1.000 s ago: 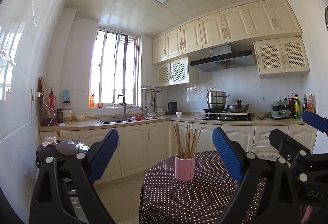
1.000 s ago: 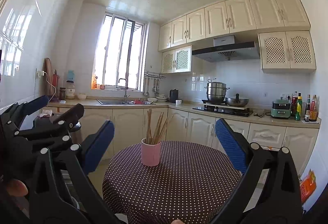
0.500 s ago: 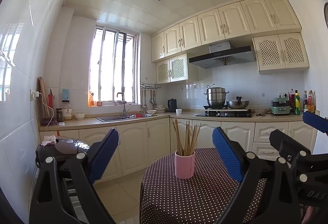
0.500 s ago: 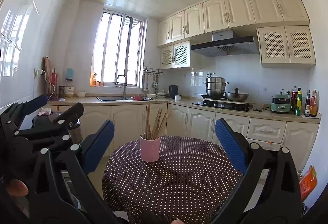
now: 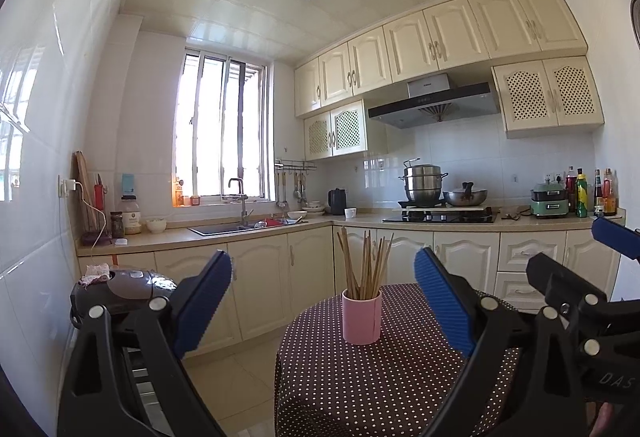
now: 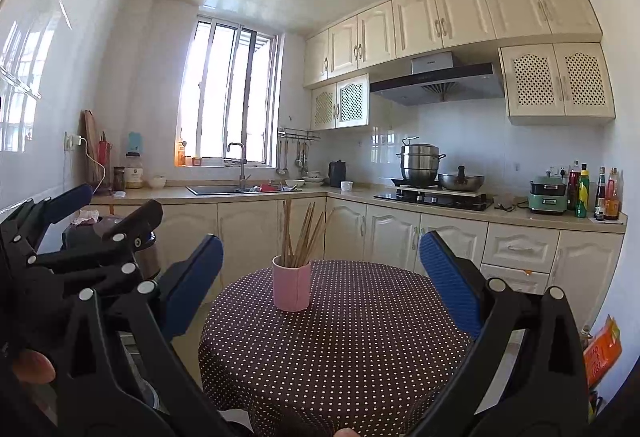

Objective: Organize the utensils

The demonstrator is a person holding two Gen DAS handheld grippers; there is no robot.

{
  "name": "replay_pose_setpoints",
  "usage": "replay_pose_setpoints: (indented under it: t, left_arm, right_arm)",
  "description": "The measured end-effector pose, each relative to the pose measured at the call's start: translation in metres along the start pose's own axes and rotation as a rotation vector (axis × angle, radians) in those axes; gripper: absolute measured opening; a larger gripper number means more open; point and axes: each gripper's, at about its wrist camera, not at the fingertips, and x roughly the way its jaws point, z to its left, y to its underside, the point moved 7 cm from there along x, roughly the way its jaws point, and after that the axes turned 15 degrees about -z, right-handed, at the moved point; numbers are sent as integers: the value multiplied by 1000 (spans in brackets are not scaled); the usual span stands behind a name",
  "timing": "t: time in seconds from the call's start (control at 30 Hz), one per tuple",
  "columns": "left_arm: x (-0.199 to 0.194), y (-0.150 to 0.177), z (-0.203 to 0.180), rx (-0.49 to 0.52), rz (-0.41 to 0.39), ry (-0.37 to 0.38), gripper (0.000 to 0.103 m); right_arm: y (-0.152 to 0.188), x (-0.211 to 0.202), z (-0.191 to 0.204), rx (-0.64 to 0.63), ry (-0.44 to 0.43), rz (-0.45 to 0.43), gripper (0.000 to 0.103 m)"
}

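A pink cup [image 5: 361, 317] full of wooden chopsticks [image 5: 365, 264] stands upright on a round table with a brown dotted cloth [image 5: 372, 389]. It also shows in the right wrist view [image 6: 291, 288], near the table's far edge [image 6: 340, 337]. My left gripper [image 5: 320, 301] is open and empty, held in the air short of the cup. My right gripper [image 6: 320, 287] is open and empty, also held back from the cup. Each gripper shows at the edge of the other's view.
A dark rice cooker [image 5: 120, 287] stands left of the table. Behind are cream cabinets, a counter with a sink [image 5: 224, 228], a stove with a steel pot [image 5: 423, 188] and a wok, and bottles [image 5: 582, 191] at the right.
Both views have tilted upward a little, so the cup and table sit lower in frame. Both grippers stay open and empty.
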Motion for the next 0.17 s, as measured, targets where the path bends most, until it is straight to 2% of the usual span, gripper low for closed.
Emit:
replay_pose_setpoints:
  t: [0.17]
  left_arm:
    - [8, 11, -4, 6, 25, 3, 91]
  right_arm:
    - [10, 7, -3, 7, 5, 25, 97]
